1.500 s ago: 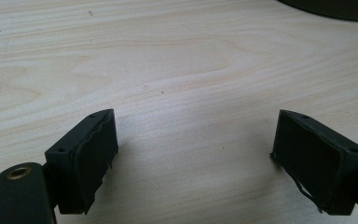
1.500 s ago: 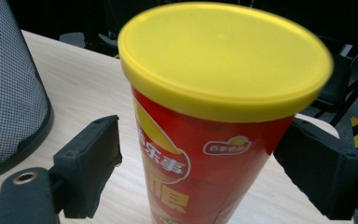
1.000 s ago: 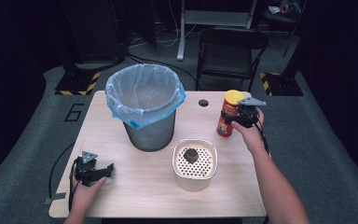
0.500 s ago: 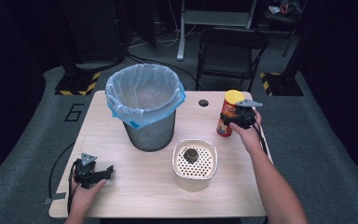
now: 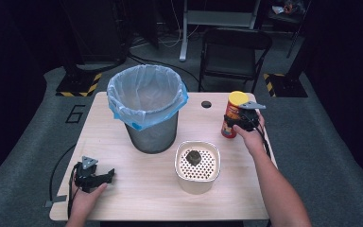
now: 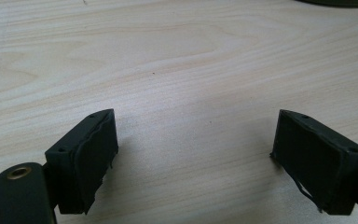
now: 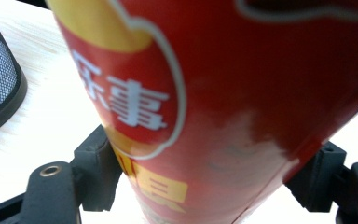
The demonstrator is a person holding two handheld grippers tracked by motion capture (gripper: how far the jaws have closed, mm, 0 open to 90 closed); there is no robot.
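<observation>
The red can with its yellow lid stands upright near the table's right edge, and my right gripper is clamped around its middle; in the right gripper view I see the can pressed between both jaws. Going left to right: my left gripper rests low at the front left, jaws spread over bare wood. Next comes the mesh bin with a blue liner, then a perforated white container with a dark lump on top.

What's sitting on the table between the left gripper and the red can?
In the high view, the square perforated container with a dark lump on it sits between the left gripper and the red can.
</observation>
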